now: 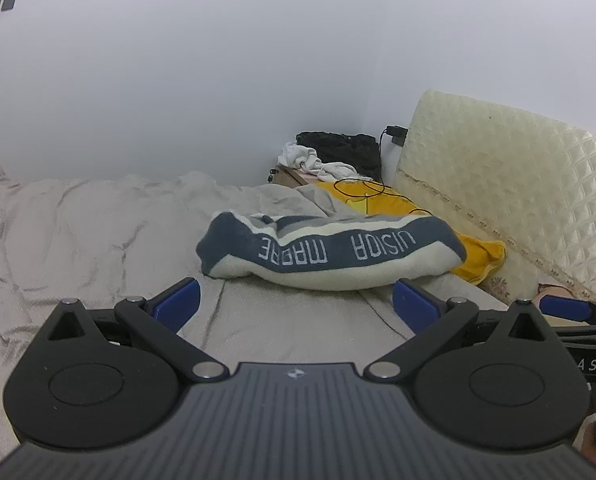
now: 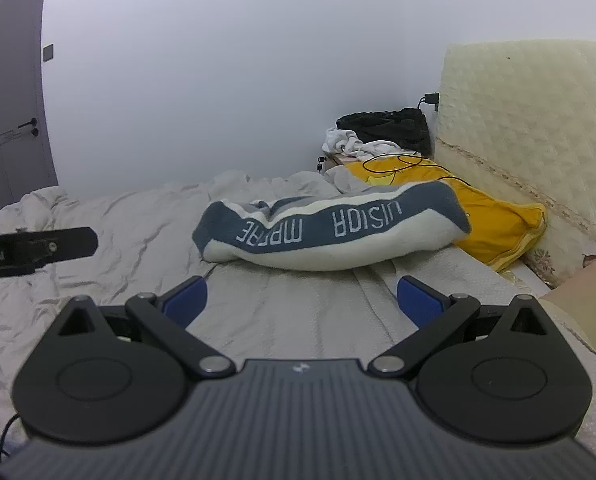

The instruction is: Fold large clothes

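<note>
A thick blue and cream garment with white lettering (image 1: 329,252) lies bunched in a roll across the bed, ahead of both grippers; it also shows in the right wrist view (image 2: 333,236). My left gripper (image 1: 296,304) is open and empty, hovering over the grey bedding a short way before the garment. My right gripper (image 2: 301,300) is open and empty, at a similar distance from it. The right gripper's blue finger (image 1: 565,307) shows at the right edge of the left wrist view, and the left gripper's black body (image 2: 38,250) at the left of the right wrist view.
Rumpled grey bedding (image 1: 78,232) covers the bed. A yellow pillow (image 2: 493,216) with a black cable on it lies behind the garment. A cream quilted headboard (image 2: 537,132) stands at right. A bedside table with black and white clothes (image 2: 377,136) is in the corner. A grey door (image 2: 10,120) is far left.
</note>
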